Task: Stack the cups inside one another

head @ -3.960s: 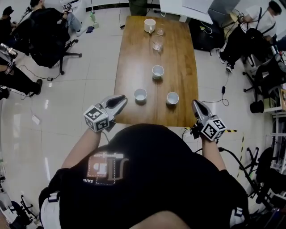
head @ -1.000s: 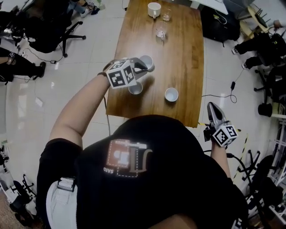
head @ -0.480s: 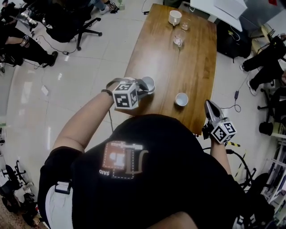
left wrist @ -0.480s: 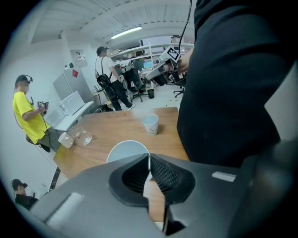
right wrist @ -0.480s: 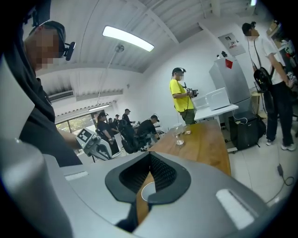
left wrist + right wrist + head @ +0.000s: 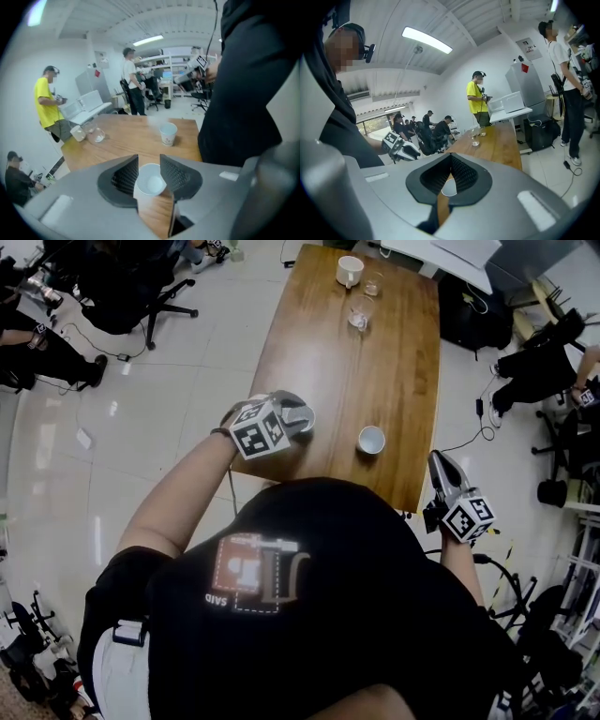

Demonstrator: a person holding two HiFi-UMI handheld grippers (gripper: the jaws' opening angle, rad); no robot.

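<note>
Cup [image 6: 150, 180], round, white, between left gripper's [image 6: 149, 157] opening ribbed jaws; right gripper [image 6: 450, 156] closed.

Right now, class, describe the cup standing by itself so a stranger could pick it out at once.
Find the long wooden table and go to its near end. The white paper cup stands alone on bare wood towards the right corner; the other cup sits between the left gripper's opening jaws, and the mug and glasses are at the far end.
</note>
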